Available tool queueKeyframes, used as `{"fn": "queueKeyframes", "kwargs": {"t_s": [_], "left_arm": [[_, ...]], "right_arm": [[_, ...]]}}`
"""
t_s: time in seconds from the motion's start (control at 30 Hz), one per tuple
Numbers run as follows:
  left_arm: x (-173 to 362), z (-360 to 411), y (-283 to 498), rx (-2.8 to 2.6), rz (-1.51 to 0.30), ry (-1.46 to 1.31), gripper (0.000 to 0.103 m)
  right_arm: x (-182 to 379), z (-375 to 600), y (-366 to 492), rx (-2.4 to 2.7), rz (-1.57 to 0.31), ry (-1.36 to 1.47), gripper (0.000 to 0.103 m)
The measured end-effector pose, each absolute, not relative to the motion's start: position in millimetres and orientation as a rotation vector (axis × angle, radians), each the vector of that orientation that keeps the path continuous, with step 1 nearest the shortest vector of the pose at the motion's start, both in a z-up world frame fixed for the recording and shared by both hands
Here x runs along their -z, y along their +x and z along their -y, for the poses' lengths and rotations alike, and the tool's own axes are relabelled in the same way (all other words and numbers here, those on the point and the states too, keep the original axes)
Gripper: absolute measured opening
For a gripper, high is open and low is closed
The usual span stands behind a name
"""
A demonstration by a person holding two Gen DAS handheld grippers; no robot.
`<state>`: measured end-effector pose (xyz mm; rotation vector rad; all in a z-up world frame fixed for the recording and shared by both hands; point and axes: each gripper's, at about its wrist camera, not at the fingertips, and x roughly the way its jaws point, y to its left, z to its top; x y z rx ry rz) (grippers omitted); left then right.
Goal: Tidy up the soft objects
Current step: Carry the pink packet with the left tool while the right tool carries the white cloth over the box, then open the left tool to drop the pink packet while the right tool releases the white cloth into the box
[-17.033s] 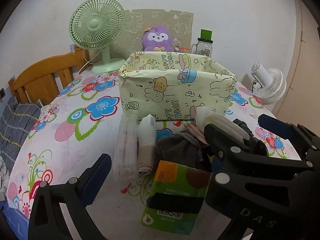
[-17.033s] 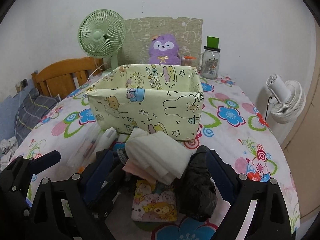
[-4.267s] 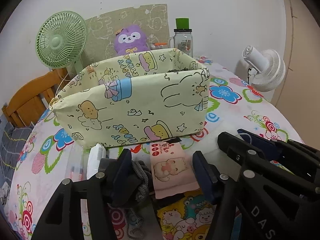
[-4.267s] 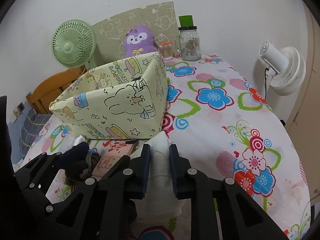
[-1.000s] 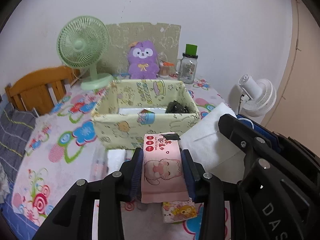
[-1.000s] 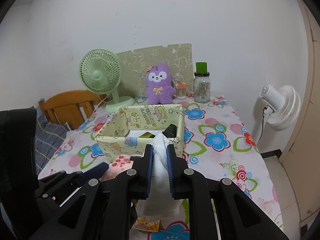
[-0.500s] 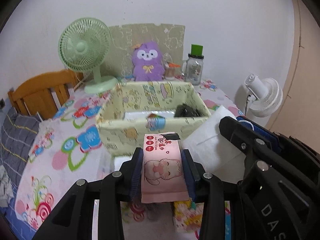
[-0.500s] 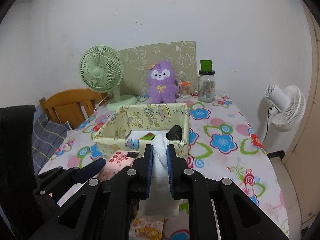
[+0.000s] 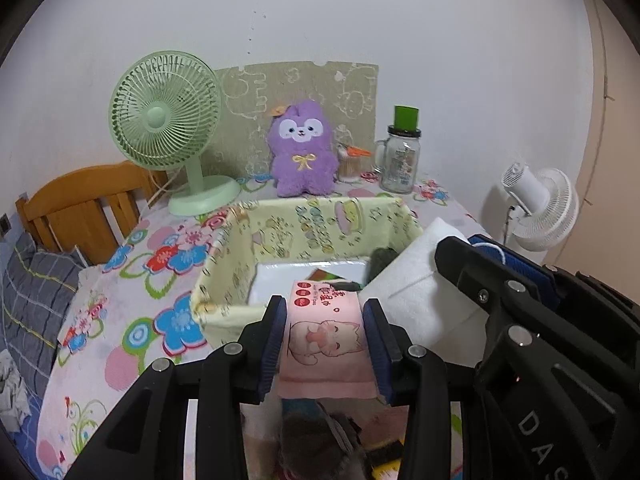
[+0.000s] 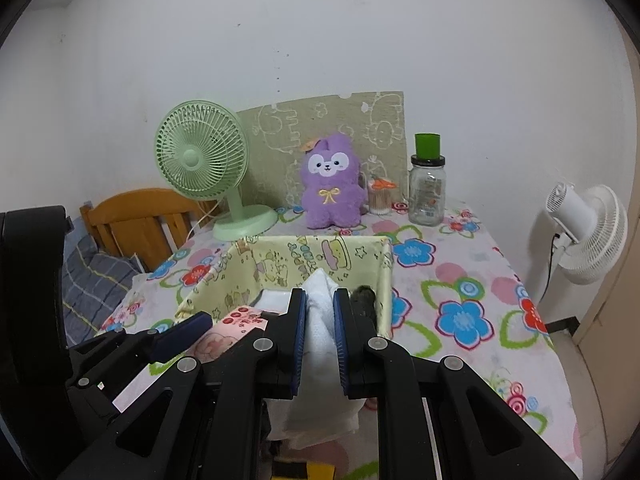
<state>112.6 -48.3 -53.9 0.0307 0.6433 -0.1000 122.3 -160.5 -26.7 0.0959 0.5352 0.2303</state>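
Our left tongs [image 9: 325, 330] clench the pink tissue pack [image 9: 325, 338], our right tongs [image 10: 319, 322] the white cloth [image 10: 318, 320], both just short of the yellow fabric bin [image 9: 316, 222] ahead; hanging ends could snag its soft near wall

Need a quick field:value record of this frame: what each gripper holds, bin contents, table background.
left gripper: shut on pink tissue pack, held above the near wall of the bin
right gripper: shut on white cloth, its lower part hanging below the jaws
bin: yellow cartoon-print fabric bin, open top, on floral tablecloth
bin contents: white flat item, dark fuzzy item at right wall
behind bin: green fan, purple plush, glass jar
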Motion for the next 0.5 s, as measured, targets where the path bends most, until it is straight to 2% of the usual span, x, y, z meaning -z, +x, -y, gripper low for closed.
{"fn": "queueKeyframes", "kwargs": {"t_s": [0.5], "left_arm": [[47.5,40.9,149.6,0.067,-0.596,0.056,0.041]], "right_arm": [[28.0,157.5,163.6,-0.268,-0.529,0.14,0.017]]}}
